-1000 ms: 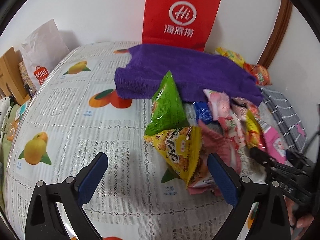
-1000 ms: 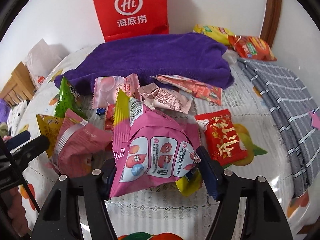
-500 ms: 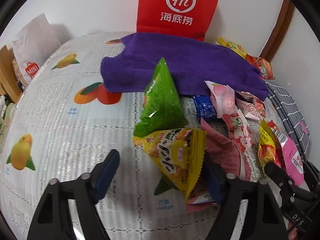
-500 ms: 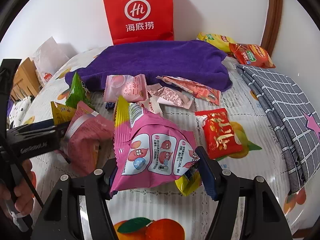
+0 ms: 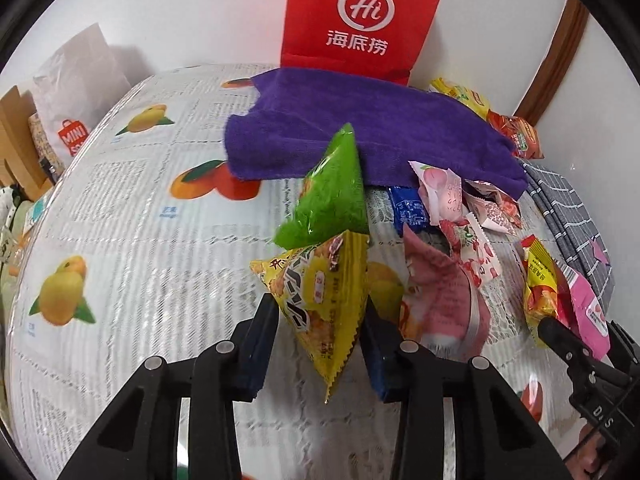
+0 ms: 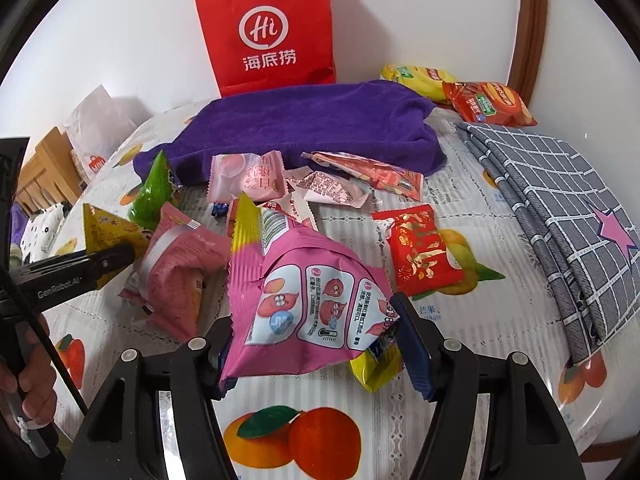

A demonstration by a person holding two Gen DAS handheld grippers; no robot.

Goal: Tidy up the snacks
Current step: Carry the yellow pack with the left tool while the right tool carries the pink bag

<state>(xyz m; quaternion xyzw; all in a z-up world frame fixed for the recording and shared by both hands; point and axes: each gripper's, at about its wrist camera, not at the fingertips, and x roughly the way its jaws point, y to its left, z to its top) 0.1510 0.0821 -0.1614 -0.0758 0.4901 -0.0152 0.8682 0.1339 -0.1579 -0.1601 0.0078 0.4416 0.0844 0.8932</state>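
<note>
Both tongs are clenched on snacks: my left gripper (image 5: 320, 344) pinches the yellow triangular pack (image 5: 320, 292) between its blue pads, and my right gripper (image 6: 316, 344) grips the pink sweet-potato bag (image 6: 308, 300). From the left tongs, the green pack (image 5: 330, 196) stands at 12 o'clock, touching the yellow one, with the purple towel (image 5: 380, 132) and red paper bag (image 5: 360, 20) beyond. At 2 o'clock from my right tongs lies the red packet (image 6: 420, 248) on the fruit-print tablecloth (image 6: 480, 340).

White walls (image 6: 420, 12) met at a corner with brown wooden trim (image 6: 532, 28); a light wooden furniture piece (image 6: 42, 164) stood left of the fruit-print tablecloth (image 5: 120, 208).
</note>
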